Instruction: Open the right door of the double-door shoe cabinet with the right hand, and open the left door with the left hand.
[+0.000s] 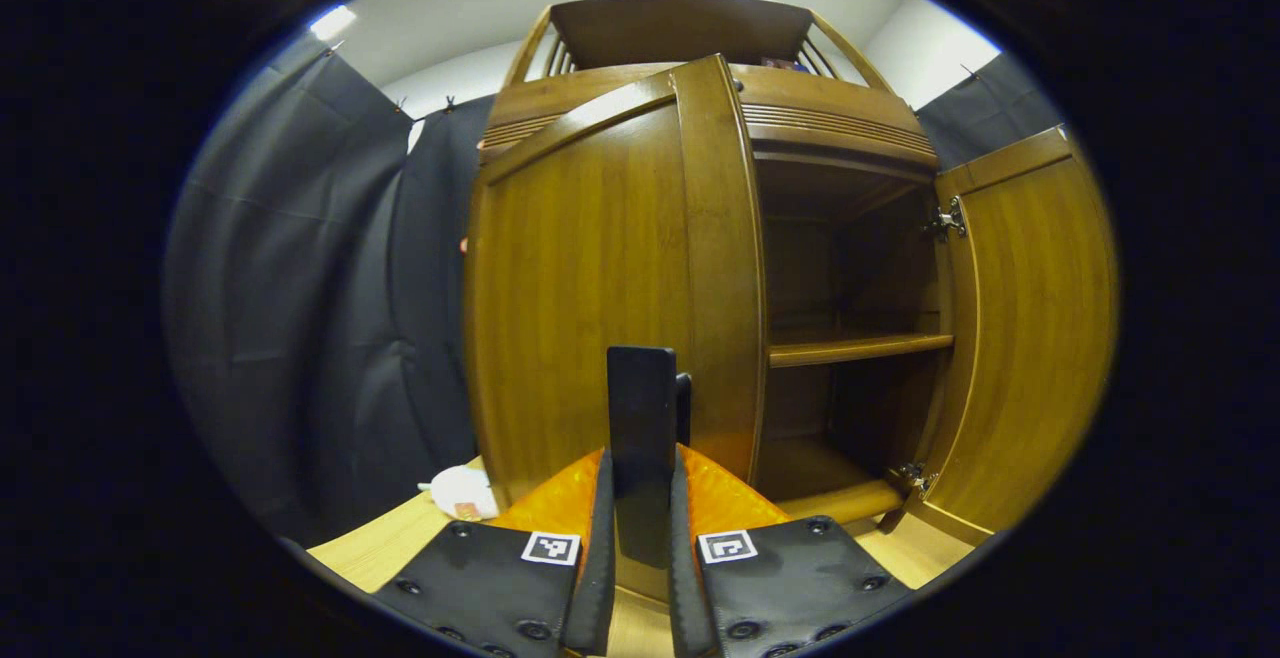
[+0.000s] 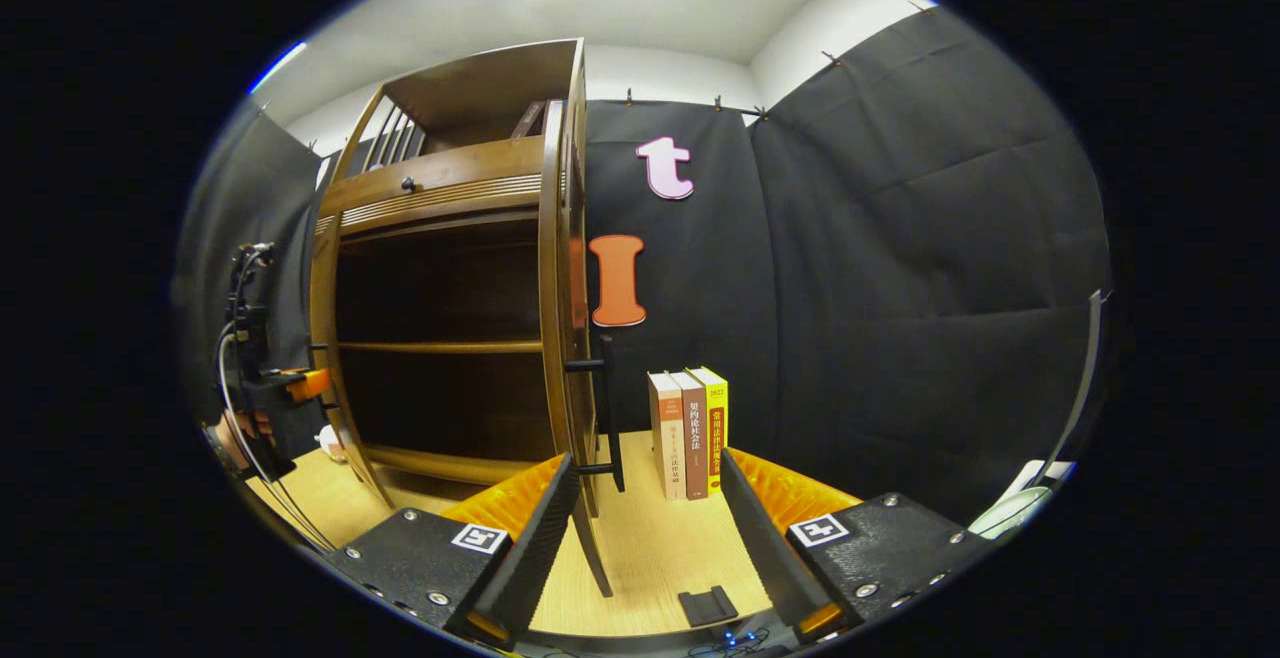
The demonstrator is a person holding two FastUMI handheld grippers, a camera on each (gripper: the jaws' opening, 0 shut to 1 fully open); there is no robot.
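Right hand-held gripper (image 2: 640, 528) agape near the open right door's (image 2: 566, 318) black handle (image 2: 606, 413), three books (image 2: 688, 433) beyond.

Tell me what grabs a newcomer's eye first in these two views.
The wooden shoe cabinet dominates. In the left gripper view the left gripper is clamped on the black handle of the left door, which stands partly open. In the right gripper view the right door is swung wide, edge-on, with the open right gripper before it and three books standing against the black wall.
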